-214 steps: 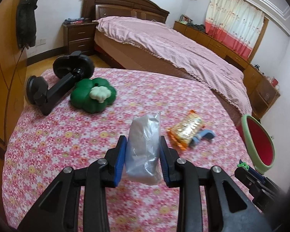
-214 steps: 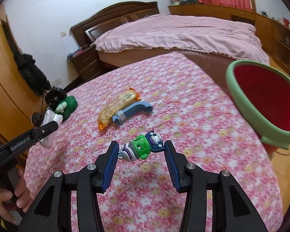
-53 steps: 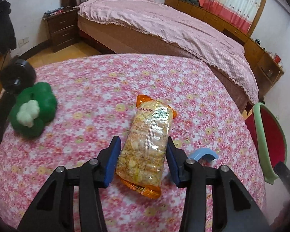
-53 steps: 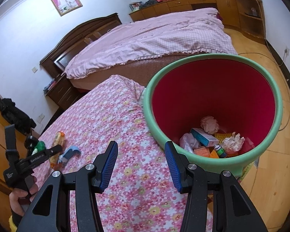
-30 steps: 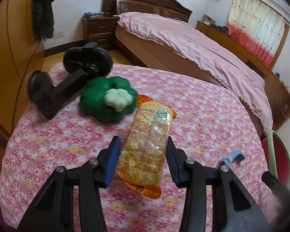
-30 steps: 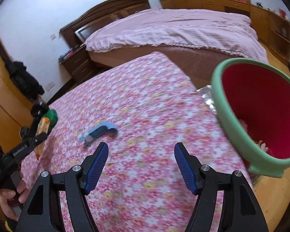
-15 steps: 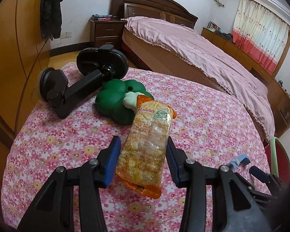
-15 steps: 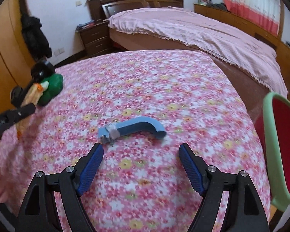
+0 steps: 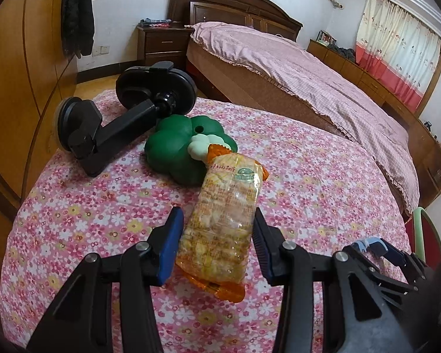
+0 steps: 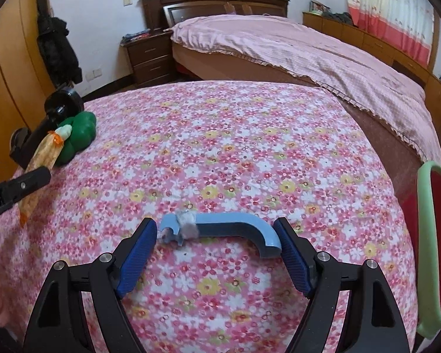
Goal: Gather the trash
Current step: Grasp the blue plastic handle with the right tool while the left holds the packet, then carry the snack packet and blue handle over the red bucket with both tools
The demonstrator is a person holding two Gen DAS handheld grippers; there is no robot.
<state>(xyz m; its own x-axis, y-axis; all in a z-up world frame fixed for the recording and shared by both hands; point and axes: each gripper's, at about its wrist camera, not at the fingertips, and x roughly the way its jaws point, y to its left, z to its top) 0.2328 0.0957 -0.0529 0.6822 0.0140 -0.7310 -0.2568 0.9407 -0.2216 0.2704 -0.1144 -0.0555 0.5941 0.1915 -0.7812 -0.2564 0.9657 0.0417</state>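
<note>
1. The step in hand looks like a double pick-up: the left hand-held gripper [image 9: 216,247] is clamped on the clear orange-edged snack packet [image 9: 225,220] and holds it above the flowered pink cloth of the desk [image 10: 250,135], near the green clover-shaped toy [image 9: 173,150] and the black suction-cup holder [image 9: 117,123] at the far left.
2. The right hand-held gripper [image 10: 217,253] stands wide apart, bracketing the curved light-blue plastic piece [image 10: 223,229] that lies on the desk; whether the pads touch it cannot be told.
3. The blue piece's long axis runs left to right between the pads, its hooked end bending towards the near right and a grey wad stuck near its left end.
4. The packet's long axis runs away from the left camera, its sealed end pointing far.
5. The next move probably calls for closing the right pads on the blue piece, then carrying both to the green-rimmed red bin [image 10: 429,235] at the right edge.
</note>
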